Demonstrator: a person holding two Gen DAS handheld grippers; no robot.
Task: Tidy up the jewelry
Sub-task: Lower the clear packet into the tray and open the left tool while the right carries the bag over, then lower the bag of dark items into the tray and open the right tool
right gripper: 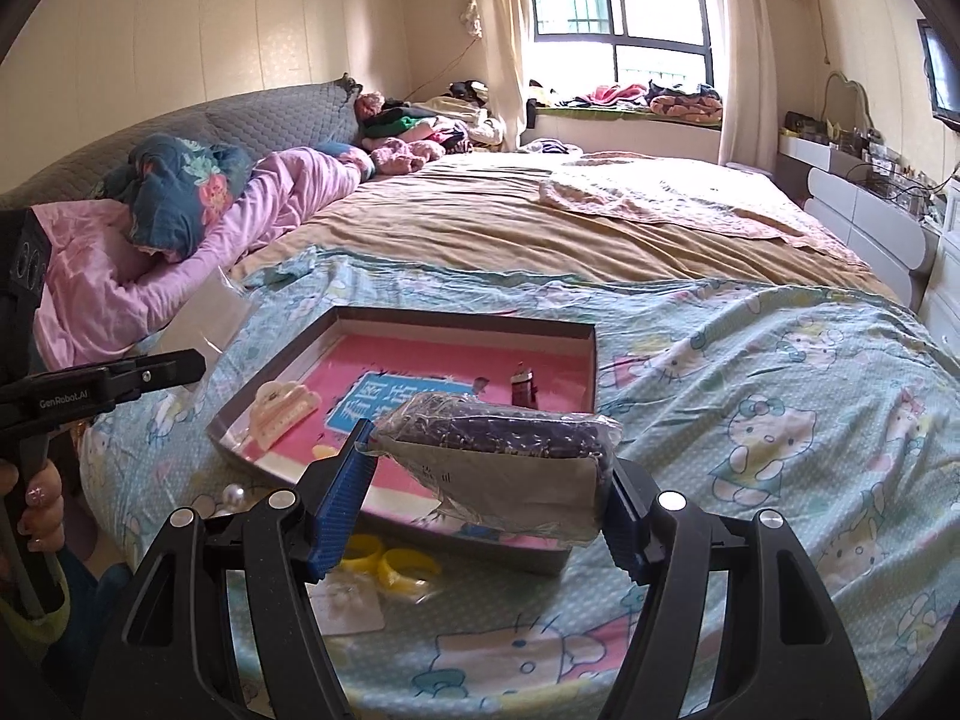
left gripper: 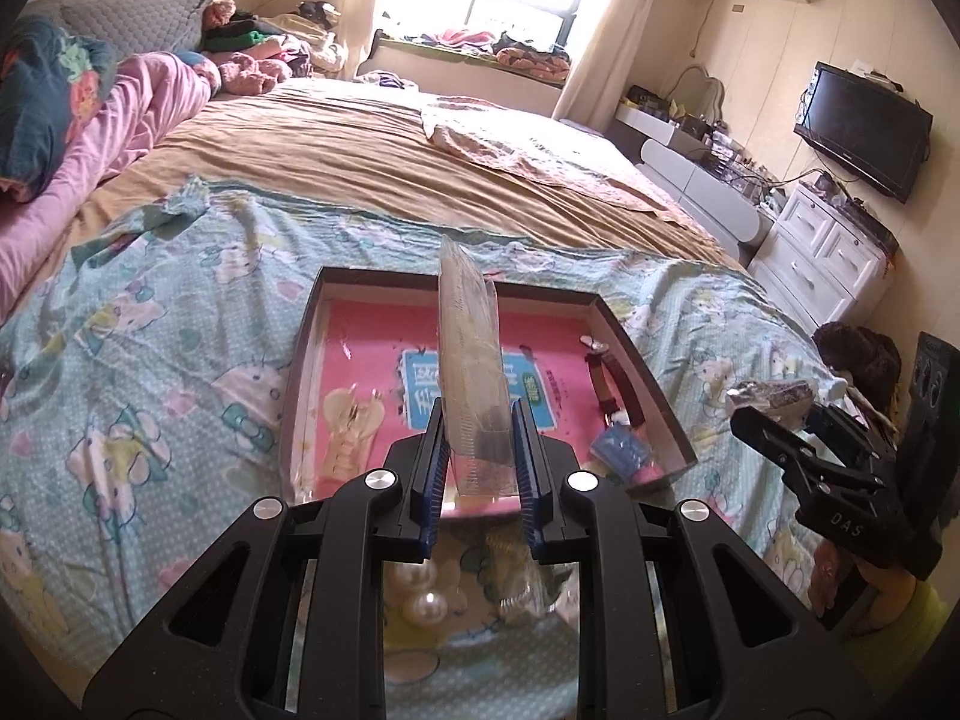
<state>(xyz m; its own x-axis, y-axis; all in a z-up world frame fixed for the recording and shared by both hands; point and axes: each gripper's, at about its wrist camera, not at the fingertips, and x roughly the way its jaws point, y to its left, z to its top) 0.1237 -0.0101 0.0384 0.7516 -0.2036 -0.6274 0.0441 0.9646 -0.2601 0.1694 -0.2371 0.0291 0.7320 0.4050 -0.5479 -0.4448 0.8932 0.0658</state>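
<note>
Jewelry is split between the box [left gripper: 636,360] on the bed [right gripper: 750,396] and what you carry: your left gripper [left gripper: 480,450] is closed on a clear packet [left gripper: 471,360] standing upright over the box, and your right gripper [right gripper: 489,486] clamps a bag [right gripper: 498,456] of dark purple pieces at the box's near edge. In the box lie a hair clip [right gripper: 282,411], a watch [left gripper: 609,378] and a blue packet [left gripper: 621,450]; pearls [left gripper: 420,591] and yellow rings [right gripper: 390,561] wait on the sheet just outside it. You look to be mid-placement, so the next move calls for lowering each packet onto a bare patch of the pink floor before releasing. What the clear packet holds is hard to make out, and the bag hides part of the box.
</note>
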